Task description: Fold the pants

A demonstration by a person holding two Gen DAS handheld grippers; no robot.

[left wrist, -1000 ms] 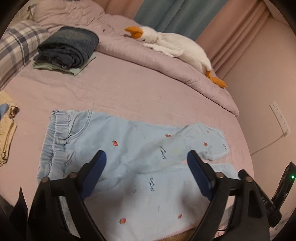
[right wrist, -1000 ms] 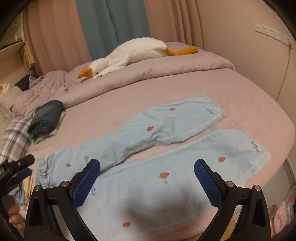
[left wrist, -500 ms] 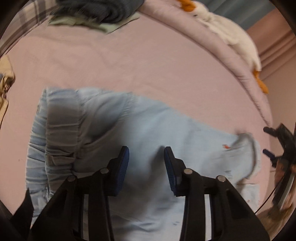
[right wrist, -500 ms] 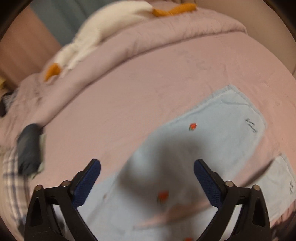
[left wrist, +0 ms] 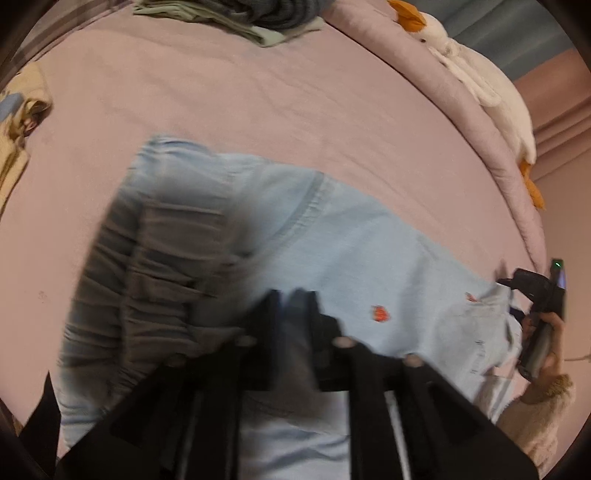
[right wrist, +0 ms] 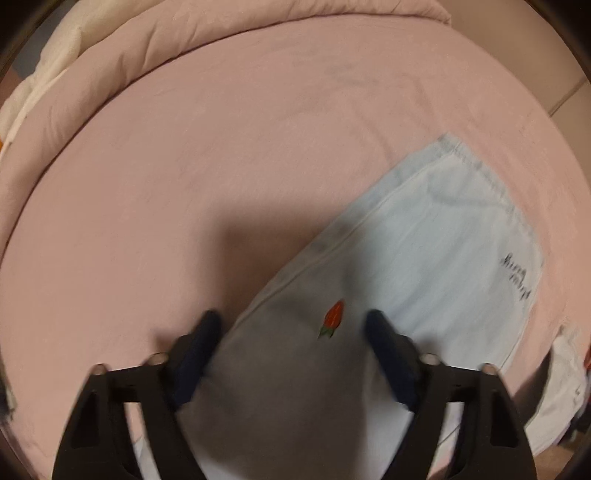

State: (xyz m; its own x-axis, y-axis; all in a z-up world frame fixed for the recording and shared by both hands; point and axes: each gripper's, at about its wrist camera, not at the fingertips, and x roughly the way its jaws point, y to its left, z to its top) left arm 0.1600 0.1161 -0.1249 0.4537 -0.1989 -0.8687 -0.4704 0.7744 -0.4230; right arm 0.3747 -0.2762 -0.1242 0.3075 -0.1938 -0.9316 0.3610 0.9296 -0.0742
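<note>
Light blue pants [left wrist: 351, 258] with small strawberry prints lie flat on the pink bed sheet [left wrist: 221, 110], their gathered waistband [left wrist: 147, 258] at the left. My left gripper [left wrist: 295, 306] points down at the seat area just right of the waistband. Its jaws are closing to a narrow gap right at the cloth, and blur hides any pinch. My right gripper [right wrist: 293, 328] hangs low over one pant leg [right wrist: 424, 258] near its hem, jaws closing. One finger is beside the leg's edge, the other over the cloth, with a strawberry [right wrist: 332, 317] between them.
A white plush goose [left wrist: 480, 85] lies on the rolled pink duvet [right wrist: 184, 48] at the far side. Folded dark and green clothes [left wrist: 258, 18] are stacked at the top. A yellow garment [left wrist: 18, 122] lies at the left edge. A hand [left wrist: 550, 332] in a fuzzy sleeve holds the right tool.
Both grippers have dropped toward the pants and tilted downward, and both sets of jaws have narrowed. The right one has swung across to the far leg near its hem.
</note>
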